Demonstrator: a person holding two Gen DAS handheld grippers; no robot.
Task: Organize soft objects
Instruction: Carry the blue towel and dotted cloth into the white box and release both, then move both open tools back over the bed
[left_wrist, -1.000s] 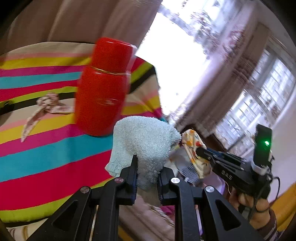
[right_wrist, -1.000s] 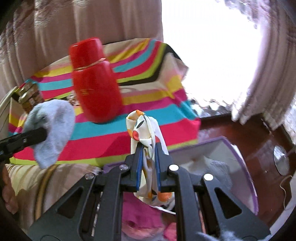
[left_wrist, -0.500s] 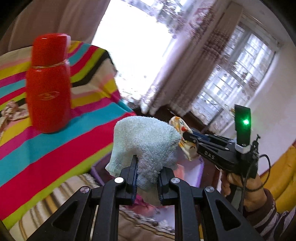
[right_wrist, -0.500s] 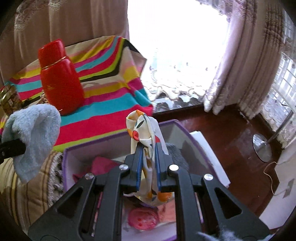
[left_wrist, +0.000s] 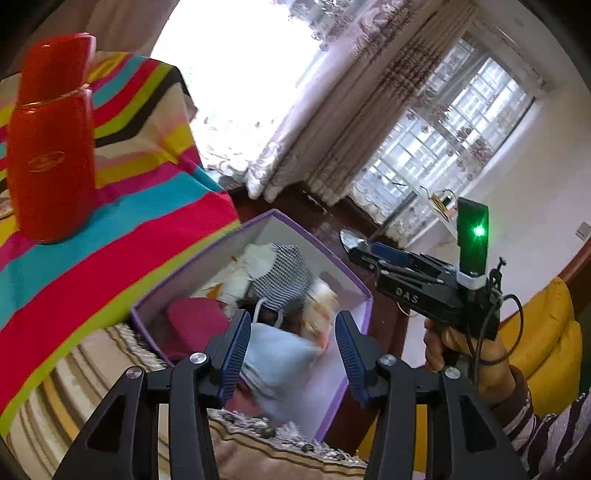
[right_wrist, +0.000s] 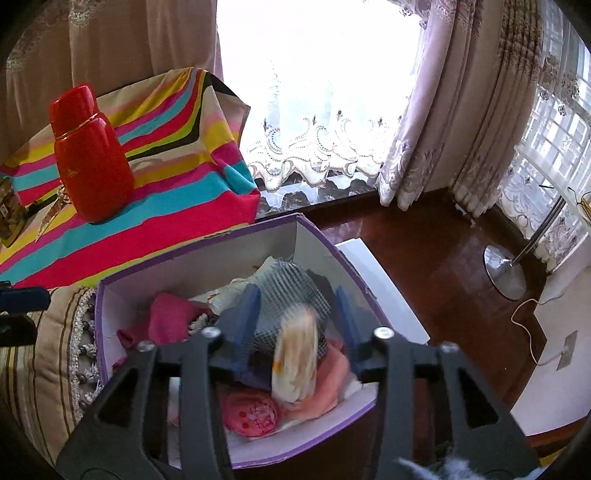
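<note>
The pale blue towel (left_wrist: 275, 356) hangs blurred, apparently falling, between the spread fingers (left_wrist: 236, 354) of the left gripper (left_wrist: 291, 356), straight above the purple box (left_wrist: 328, 258) of soft things. The patterned scarf (right_wrist: 295, 360) drops likewise between the right gripper (right_wrist: 297, 326) fingers, which have just been opening and touch nothing. Both releases sit over the box, beside the striped cloth (right_wrist: 184, 229) and red flask (right_wrist: 92, 158). Only the right view shows the pink items at the box's near end; only the left shows the person's hand (left_wrist: 465, 347).

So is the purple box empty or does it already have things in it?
Not empty. The purple box holds a checkered cloth, a pink cloth and a round pink item; a patterned cloth appears mid-drop over it.
</note>
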